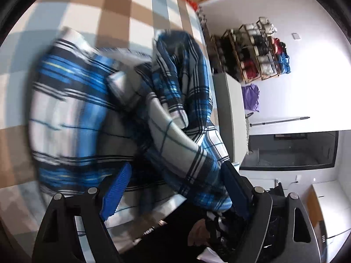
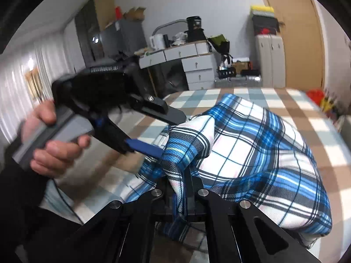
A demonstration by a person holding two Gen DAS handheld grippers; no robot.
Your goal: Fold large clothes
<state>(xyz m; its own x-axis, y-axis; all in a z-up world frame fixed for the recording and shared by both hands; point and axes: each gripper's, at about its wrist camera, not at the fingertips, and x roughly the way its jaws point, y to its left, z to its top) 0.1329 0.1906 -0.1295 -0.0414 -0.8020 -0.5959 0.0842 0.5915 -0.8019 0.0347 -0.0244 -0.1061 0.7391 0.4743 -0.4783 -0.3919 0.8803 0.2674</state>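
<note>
Blue plaid shirt (image 2: 252,149) is lying bunched mid-frame, folding barely begun; right gripper (image 2: 183,188) is pinching its cloth, left gripper (image 2: 173,129) is gaping wide

Soft woven blue-white plaid cloth garment (image 2: 252,149); matt checked brown-grey cloth bed cover (image 1: 92,6); matt black plastic gripper (image 2: 185,188), shiny metal bolts.
</note>
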